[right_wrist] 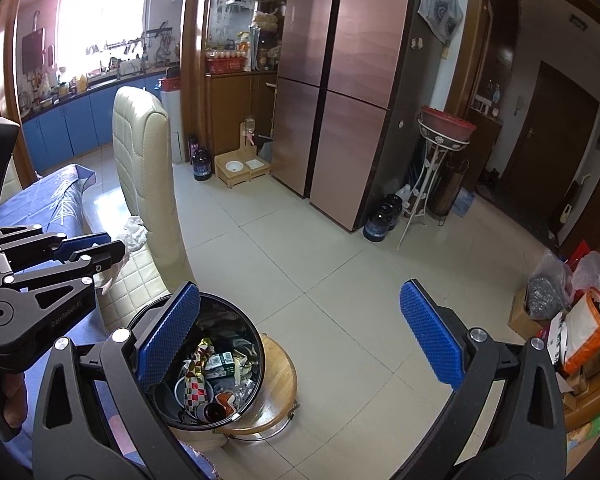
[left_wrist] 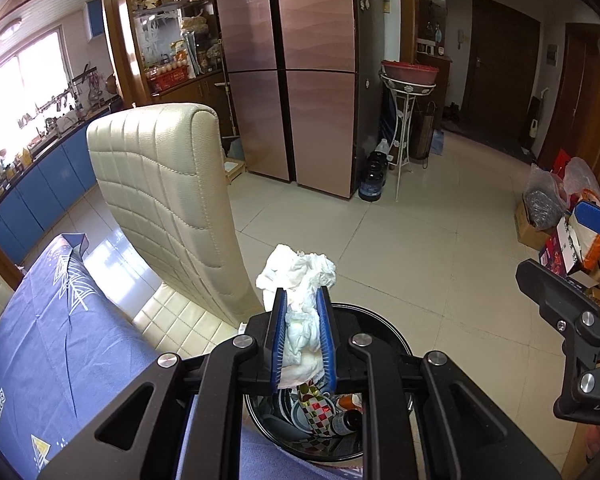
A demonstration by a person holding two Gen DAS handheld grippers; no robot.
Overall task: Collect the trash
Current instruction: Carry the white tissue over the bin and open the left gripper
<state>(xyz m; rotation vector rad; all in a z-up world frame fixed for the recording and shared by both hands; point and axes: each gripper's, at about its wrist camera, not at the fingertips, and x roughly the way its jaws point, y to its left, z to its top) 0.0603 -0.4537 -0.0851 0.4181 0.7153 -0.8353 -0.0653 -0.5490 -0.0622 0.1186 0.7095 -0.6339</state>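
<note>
Pale tiled floor [right_wrist: 340, 240], copper fridge [right_wrist: 340, 100], cream chair [left_wrist: 160, 184], sunlit kitchen window [right_wrist: 100, 12].

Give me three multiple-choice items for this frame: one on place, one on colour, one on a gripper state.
1. Where does the black trash bin stand?
A. on a round wooden stool
B. on the blue tablecloth
C. inside the fridge

2. What colour are the gripper pads?
A. red
B. blue
C. white

3. What is the state of the left hand-held gripper?
A. wide open, empty
B. shut on a glass bottle
C. shut on crumpled white tissue

Answers: 1 A, the round wooden stool shows under the bin in the right wrist view; 2 B, both pads are blue; 3 C, the crumpled white tissue is pinched between its pads.
</note>
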